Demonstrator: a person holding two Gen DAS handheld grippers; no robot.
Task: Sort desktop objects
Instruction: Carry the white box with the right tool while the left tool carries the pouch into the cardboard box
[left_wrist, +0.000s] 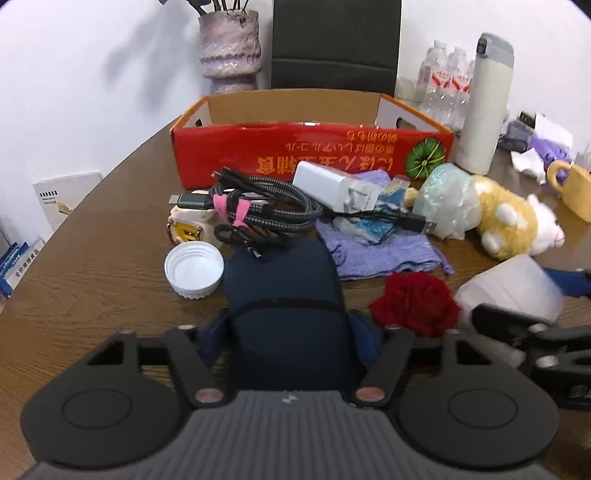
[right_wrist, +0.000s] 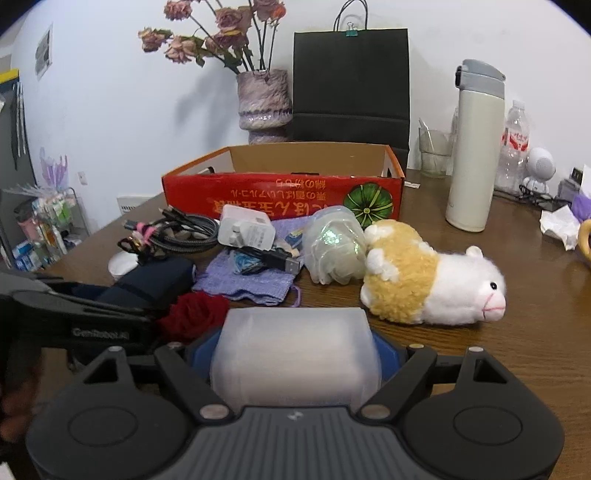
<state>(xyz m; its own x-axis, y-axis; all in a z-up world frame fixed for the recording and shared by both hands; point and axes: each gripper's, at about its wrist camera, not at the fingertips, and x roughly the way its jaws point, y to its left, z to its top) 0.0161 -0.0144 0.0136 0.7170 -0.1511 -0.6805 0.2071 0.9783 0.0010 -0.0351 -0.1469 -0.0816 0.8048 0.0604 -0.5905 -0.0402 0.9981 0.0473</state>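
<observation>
My left claw (left_wrist: 284, 328) clamped on a navy case (left_wrist: 280, 295), my right claw (right_wrist: 295, 354) clamped on a frosted cup (right_wrist: 295, 354), red box (left_wrist: 314, 151) beyond both, rose (left_wrist: 415, 302) between them on the bench (left_wrist: 92, 258).

— Where do we have room on the bench (left_wrist: 92, 258)?

— Along our left side: bare wood runs from the white cap (left_wrist: 194, 269) out to the rim. In the right wrist view we also see open wood between the plush toy (right_wrist: 432, 284) and the thermos (right_wrist: 474, 147).

— And straight ahead?

— Crowded. The cable bundle (left_wrist: 266, 210), the charger (left_wrist: 332, 184) and the purple cloth (left_wrist: 380, 251) lie packed just before the red box (left_wrist: 314, 155), touching or overlapping one another. The red rose (left_wrist: 415, 302) sits between our two grippers.

— The box itself?

— Its top is open; the black bag (right_wrist: 351, 85) and the vase (right_wrist: 263, 99) stand behind it.
</observation>
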